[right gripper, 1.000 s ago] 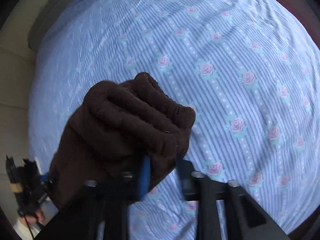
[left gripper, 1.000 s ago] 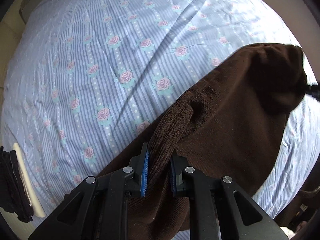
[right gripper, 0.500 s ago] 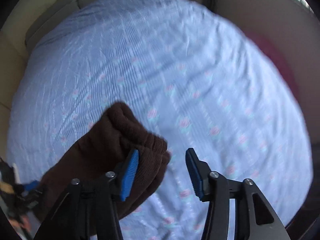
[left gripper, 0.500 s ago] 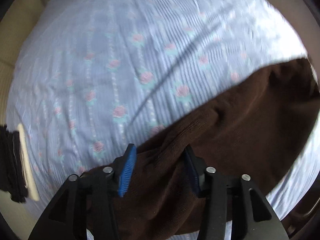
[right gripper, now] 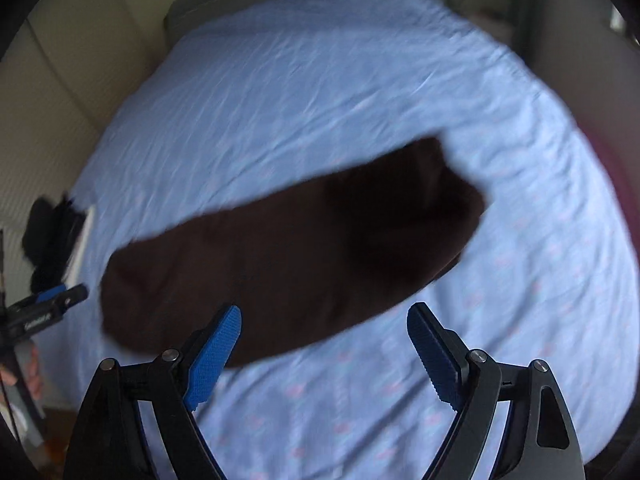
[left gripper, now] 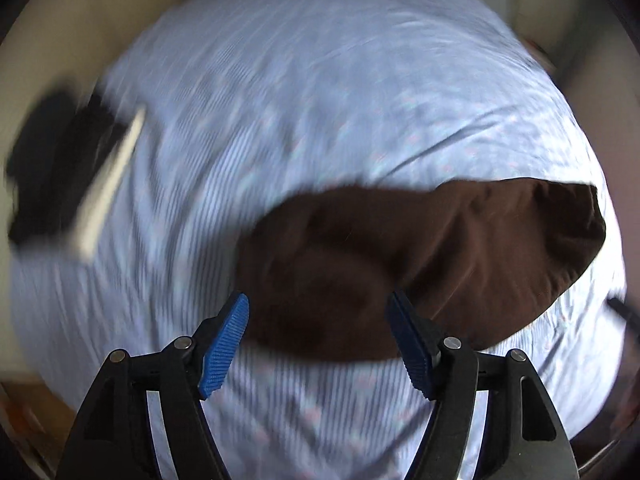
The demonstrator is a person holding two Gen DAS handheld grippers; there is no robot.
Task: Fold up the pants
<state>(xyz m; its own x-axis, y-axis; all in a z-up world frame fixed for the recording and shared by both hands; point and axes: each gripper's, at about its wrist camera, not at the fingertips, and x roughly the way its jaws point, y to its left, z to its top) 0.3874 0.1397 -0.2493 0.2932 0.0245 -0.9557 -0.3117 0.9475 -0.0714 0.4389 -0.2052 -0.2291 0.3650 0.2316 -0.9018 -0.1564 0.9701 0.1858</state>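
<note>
Both grippers, left (left gripper: 318, 340) and right (right gripper: 324, 350), are opening empty, having just released the pants (right gripper: 288, 256) ahead of their jaws; fold laid.

Soft daylight; heavy motion blur; fisheye-warped, dark edges

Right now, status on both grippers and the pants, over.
Left gripper and right gripper both opening, nothing between pads. Brown pants released, lying on the striped bedsheet. Nothing in the way.
</note>
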